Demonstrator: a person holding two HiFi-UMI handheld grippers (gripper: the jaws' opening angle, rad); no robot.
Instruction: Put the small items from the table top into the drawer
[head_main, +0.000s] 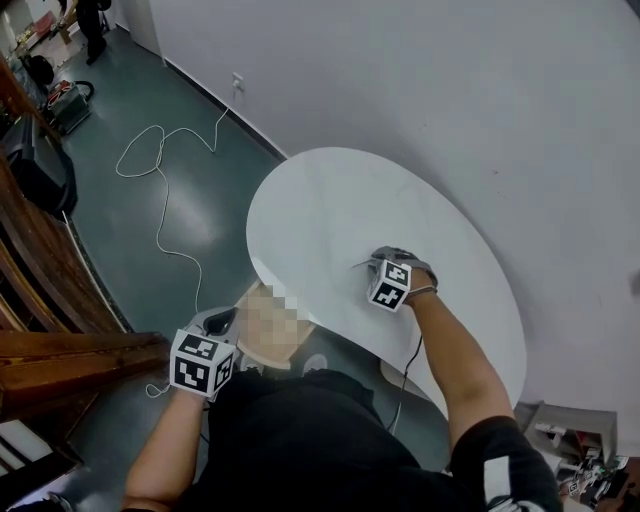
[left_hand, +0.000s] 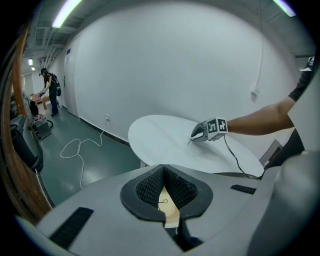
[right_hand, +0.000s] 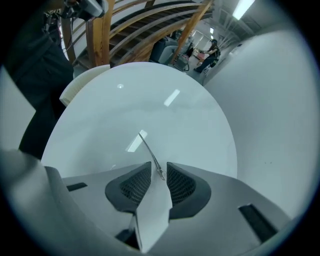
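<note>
White worktop (head_main: 330, 200) looks almost cleared; right gripper (right_hand: 159, 172), fingers parted, straddles one remaining thin pin (right_hand: 149, 147); left gripper (left_hand: 164, 180), fingers closed and empty, hangs above the open drawer (left_hand: 170, 210).

Black short-sleeved shirt (head_main: 300, 440), with a white mark on the right sleeve (head_main: 498, 480); left gripper (left_hand: 165, 192) and right gripper (right_hand: 159, 175) have smooth grey shells and black ribbed pads (left_hand: 147, 189); each carries a white cube (head_main: 203, 364) with black square markers; a thin black cable (head_main: 411, 368) trails from the right one.
</note>
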